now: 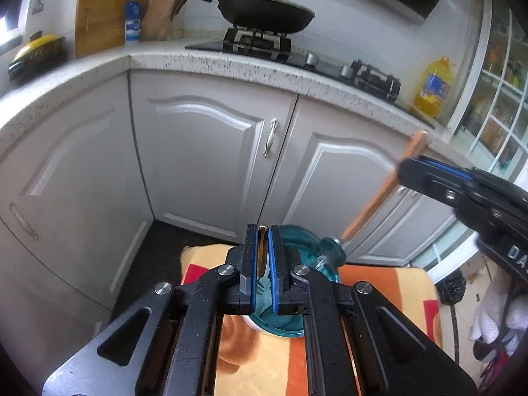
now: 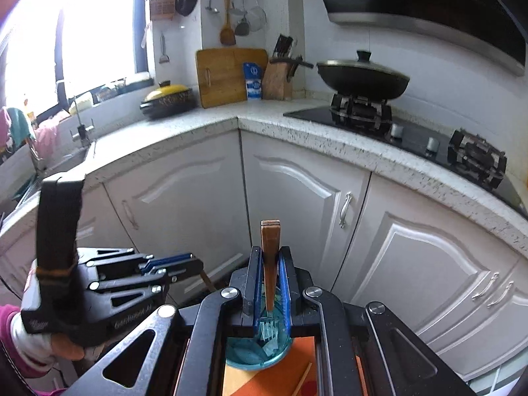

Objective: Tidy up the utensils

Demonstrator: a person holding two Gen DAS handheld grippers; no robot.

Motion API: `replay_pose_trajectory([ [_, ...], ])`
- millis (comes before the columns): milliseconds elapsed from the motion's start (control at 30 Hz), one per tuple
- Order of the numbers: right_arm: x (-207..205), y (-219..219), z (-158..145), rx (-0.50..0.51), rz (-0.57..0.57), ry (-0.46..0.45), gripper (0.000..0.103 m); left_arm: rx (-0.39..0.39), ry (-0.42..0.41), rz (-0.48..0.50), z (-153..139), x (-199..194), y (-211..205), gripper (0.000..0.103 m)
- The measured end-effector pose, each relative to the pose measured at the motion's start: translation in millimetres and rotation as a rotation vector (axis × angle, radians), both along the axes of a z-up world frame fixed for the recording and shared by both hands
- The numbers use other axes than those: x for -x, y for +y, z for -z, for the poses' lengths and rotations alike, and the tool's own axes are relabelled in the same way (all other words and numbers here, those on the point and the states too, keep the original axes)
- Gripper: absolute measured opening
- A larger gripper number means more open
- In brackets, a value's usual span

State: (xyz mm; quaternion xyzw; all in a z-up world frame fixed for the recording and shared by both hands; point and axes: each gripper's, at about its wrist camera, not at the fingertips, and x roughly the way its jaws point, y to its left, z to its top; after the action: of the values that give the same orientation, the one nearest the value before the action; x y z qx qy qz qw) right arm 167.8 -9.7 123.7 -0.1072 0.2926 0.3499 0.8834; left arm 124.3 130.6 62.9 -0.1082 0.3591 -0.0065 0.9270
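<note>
Between its blue pads, the right gripper (image 2: 270, 283) squeezes a wooden-handled metal fork (image 2: 270, 264), prongs down over the blue see-through glass cup (image 2: 254, 353). The left gripper (image 1: 263, 264) pinches another thin wooden-handled utensil (image 1: 263, 247) over that cup on the orange cloth (image 1: 264, 363). Next, I think, lower and let go.

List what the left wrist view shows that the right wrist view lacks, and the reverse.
Only the left wrist view: the yellow oil bottle on the counter and the glass-door cabinet.

Only the right wrist view: the sink faucet, the hanging ladles and spatula on the wall, the window.

Both: the lidded wok, cutting board, knife block, the blue glass jar, and both tongs, left tongs and right tongs, each shut on a wooden-handled utensil.
</note>
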Motion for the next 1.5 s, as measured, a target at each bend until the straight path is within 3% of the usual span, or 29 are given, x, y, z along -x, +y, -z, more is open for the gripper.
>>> replay_pose_trajectory([
  [300, -24, 9, 50, 0.019, -0.008, 0.126, 0.009, 0.019, 0.066, 0.011, 31, -11, -4, 0.005],
  [567, -37, 2, 63, -0.006, 0.011, 0.190, 0.009, 0.034, 0.083, 0.011, 35, -15, -6, 0.006],
  [633, -35, -3, 62, -0.027, 0.012, 0.198, 0.018, 0.039, 0.087, 0.012, 36, -13, -6, 0.014],
  [667, -33, -7, 60, -0.044, 0.016, 0.199, 0.030, 0.043, 0.090, 0.008, 36, -12, -5, 0.019],
  [700, -32, -9, 59, -0.054, 0.017, 0.199, 0.035, 0.050, 0.093, 0.005, 36, -12, -4, 0.028],
  [833, -29, -18, 55, -0.042, 0.028, 0.187, 0.035, 0.068, 0.087, 0.002, 32, -5, -3, 0.032],
  [933, -27, -26, 54, -0.052, 0.041, 0.197, 0.035, 0.075, 0.073, 0.002, 27, 1, -4, 0.042],
  [1500, 27, -66, 43, -0.050, 0.078, 0.152, 0.040, 0.004, 0.049, 0.021, 16, 41, -33, 0.043],
])
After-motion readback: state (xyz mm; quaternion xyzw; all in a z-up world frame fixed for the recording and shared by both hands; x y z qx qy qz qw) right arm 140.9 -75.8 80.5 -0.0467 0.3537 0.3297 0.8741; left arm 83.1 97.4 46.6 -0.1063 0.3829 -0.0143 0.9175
